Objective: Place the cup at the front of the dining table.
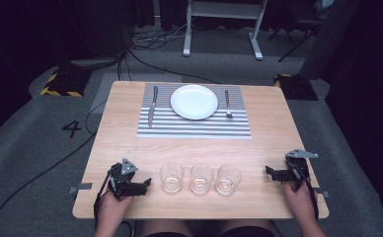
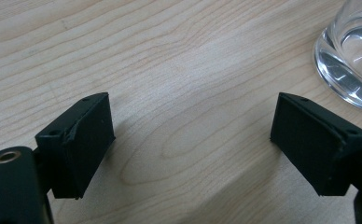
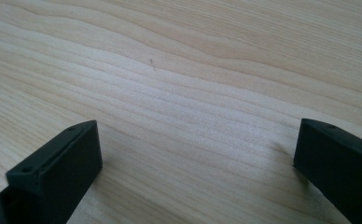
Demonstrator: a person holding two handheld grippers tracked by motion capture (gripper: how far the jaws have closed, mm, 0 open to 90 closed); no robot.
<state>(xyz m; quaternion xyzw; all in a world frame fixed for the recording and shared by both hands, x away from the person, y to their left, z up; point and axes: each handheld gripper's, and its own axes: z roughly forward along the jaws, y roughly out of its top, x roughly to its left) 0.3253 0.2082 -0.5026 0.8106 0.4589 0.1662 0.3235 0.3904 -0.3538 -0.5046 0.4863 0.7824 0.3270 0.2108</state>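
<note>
A pale wooden counter (image 1: 268, 123) carries a grey striped placemat (image 1: 194, 127) with a round white plate (image 1: 194, 101). Three clear glass tumblers (image 1: 201, 178) line its near edge between the left tongs (image 1: 147, 183) and right tongs (image 1: 269, 171), both spread wide, empty.

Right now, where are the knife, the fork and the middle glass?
knife (image 1: 152, 106), high view, middle of its length, left of the plate.
fork (image 1: 227, 104), high view, on its handle, right of the plate.
middle glass (image 1: 201, 178), high view, centre of its bowl.
</note>
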